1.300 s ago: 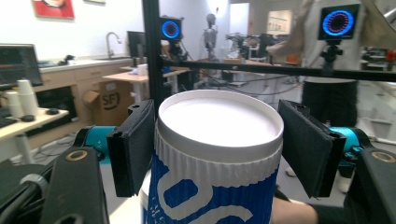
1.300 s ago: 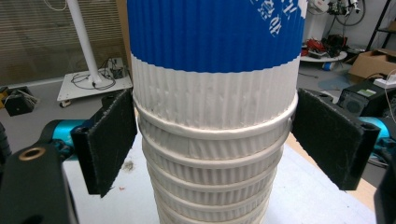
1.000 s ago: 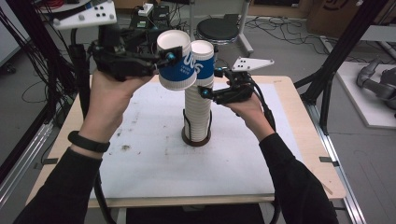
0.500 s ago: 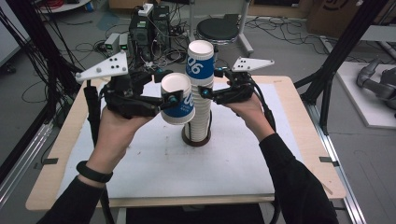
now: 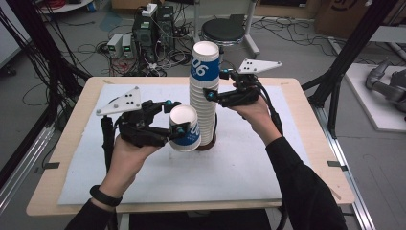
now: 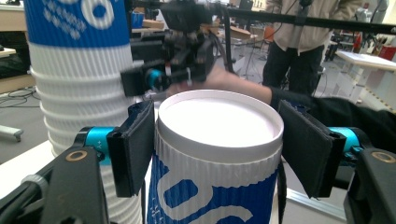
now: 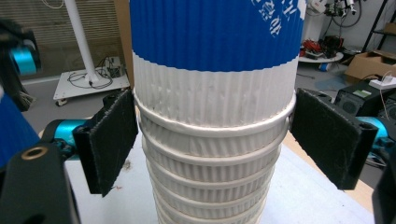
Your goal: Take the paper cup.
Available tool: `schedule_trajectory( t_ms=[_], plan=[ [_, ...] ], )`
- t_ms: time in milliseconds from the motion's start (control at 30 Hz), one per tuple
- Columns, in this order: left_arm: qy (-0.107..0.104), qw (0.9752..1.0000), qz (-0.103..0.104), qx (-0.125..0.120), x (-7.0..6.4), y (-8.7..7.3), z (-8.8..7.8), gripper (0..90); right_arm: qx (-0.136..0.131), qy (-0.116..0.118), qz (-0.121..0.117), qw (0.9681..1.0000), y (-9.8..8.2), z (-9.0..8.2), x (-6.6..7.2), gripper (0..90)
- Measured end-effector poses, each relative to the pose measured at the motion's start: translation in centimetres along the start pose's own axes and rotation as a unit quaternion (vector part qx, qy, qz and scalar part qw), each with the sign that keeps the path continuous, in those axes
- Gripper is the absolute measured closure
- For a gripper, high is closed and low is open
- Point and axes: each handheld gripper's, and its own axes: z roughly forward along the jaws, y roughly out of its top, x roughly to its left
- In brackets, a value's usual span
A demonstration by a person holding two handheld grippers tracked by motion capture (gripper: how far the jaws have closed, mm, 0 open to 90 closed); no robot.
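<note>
A tall stack of ribbed white paper cups (image 5: 203, 96), topped by a blue-banded one, stands on a dark round base at the middle of the table. My right gripper (image 5: 211, 86) reaches in from the right and is shut on the stack about halfway up; in the right gripper view both pads (image 7: 109, 140) press on a cup rim of the stack (image 7: 215, 140). My left gripper (image 5: 174, 116) is shut on a single blue and white cup (image 5: 184, 130), upright, low beside the stack's left side. In the left gripper view the pads (image 6: 133, 149) flank this cup (image 6: 219, 163) just under its rim.
A white mat (image 5: 239, 167) covers most of the wooden table (image 5: 306, 120). Black frame posts (image 5: 344, 52) stand at both sides. Behind the table are a round stool (image 5: 229, 28) and electronics with cables (image 5: 143, 33) on the floor. A person (image 6: 303, 28) stands beyond, in the left gripper view.
My left gripper has come down with the single cup, from level with the stack's top to low beside its left side. The right gripper and the stack have stayed put.
</note>
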Motion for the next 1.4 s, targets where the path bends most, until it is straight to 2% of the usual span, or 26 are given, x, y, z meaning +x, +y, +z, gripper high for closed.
schedule_trajectory(
  t_ms=[233,500,667,867,1200,1233,1400],
  plan=[
    [-0.007,1.0,-0.003,-0.002,0.0,-2.5,0.3,30.0,0.0,-0.001,-0.001,1.0,0.0,0.0,0.0,15.9],
    [-0.009,0.9999,-0.004,0.013,-0.3,-4.9,0.8,30.0,-0.001,-0.001,-0.002,1.0,0.0,0.0,0.0,15.9],
    [-0.007,0.9997,0.004,0.021,-0.5,-6.1,1.0,30.0,-0.001,-0.003,-0.002,1.0,0.0,0.0,0.1,15.8],
    [-0.008,0.9997,-0.001,0.023,-0.4,-6.8,1.1,30.0,-0.002,-0.003,0.002,1.0,0.0,0.0,0.1,15.8],
    [-0.012,0.9996,0.001,0.026,-0.2,-7.1,1.3,30.0,-0.003,-0.004,0.01,0.9999,0.1,-0.4,0.3,15.7],
    [-0.013,0.9996,0.0,0.025,-0.1,-7.1,1.3,30.0,-0.005,-0.003,0.005,1.0,0.2,-0.4,0.3,15.7],
    [-0.015,0.9996,-0.008,0.025,0.2,-7.4,1.5,30.0,-0.005,-0.009,0.006,0.9999,0.1,-1.3,0.4,15.7]
  ],
)
